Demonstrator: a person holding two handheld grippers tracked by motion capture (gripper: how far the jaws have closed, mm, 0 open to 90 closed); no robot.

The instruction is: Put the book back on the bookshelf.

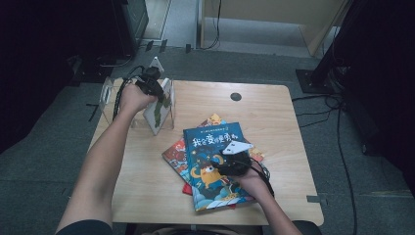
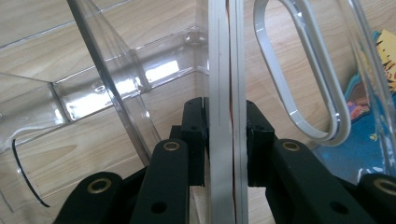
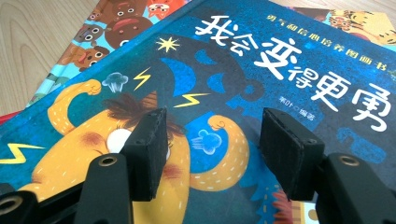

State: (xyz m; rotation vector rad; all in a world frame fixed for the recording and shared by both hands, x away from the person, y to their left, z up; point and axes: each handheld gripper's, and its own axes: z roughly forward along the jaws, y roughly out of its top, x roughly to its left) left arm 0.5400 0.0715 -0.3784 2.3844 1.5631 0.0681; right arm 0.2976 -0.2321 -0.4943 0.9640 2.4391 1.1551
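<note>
Books are the business here: a loose pile (image 1: 215, 161) lies flat near the middle of the wooden table (image 1: 274, 112), topped by a blue picture book (image 1: 218, 166) with a yellow cartoon figure on its cover, while one thin book (image 1: 159, 105) stands upright in a clear plastic rack (image 1: 110, 95) at the far left corner. Left gripper (image 1: 149, 83) sits at the top of that standing book; in the left gripper view its black jaws are pressed tight on the book's edge (image 2: 226, 93), the pale cover boards running straight up between them, with the rack's clear dividers (image 2: 112, 88) on either side. Right gripper (image 1: 235, 159) hovers low over the blue book; in the right gripper view its jaws stand apart with nothing between them, the cover (image 3: 280, 60) showing through the gap. Judging by this, books are being filed into the rack one by one, and the step in hand is seating the thin one. To do it well: keep the book vertical and between the same two dividers, lower it until its bottom edge meets the rack floor, release only once it leans steady. Rack looks light, may skid if pushed sideways. Right gripper should wait clear of the pile, then take the blue book by an overhanging edge.
</note>
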